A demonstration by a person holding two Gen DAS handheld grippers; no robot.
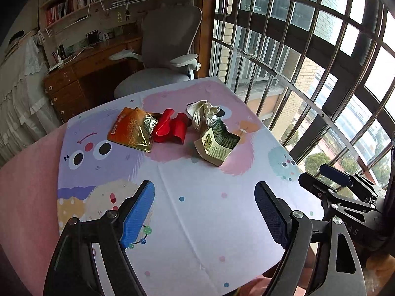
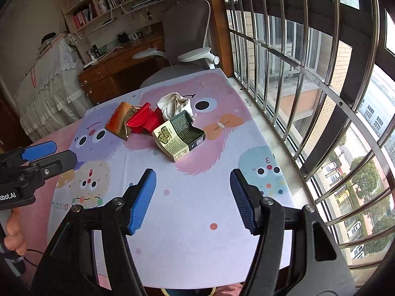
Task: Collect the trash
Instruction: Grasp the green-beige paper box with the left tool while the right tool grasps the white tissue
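Note:
Trash lies in a cluster at the far middle of the cartoon-print table cover (image 1: 197, 209) (image 2: 192, 222). An orange foil snack wrapper (image 1: 130, 129) (image 2: 119, 119) is at the left. Red folded card (image 1: 171, 129) (image 2: 144, 120) sits beside it. Crumpled white paper (image 1: 203, 113) (image 2: 174, 104) lies behind an open green-and-cream carton (image 1: 217, 144) (image 2: 177, 137). My left gripper (image 1: 205, 192) hangs open over the near table, well short of the trash. My right gripper (image 2: 192, 180) is open too, nothing between its fingers, and shows at the right of the left wrist view (image 1: 330, 175).
A barred window (image 2: 308, 74) runs along the table's right side. A grey office chair (image 1: 170, 39) (image 2: 185, 34) stands behind the table's far edge, with a wooden desk (image 1: 81, 69) and bookshelves beyond. A hand (image 2: 14, 231) holds the left gripper's handle.

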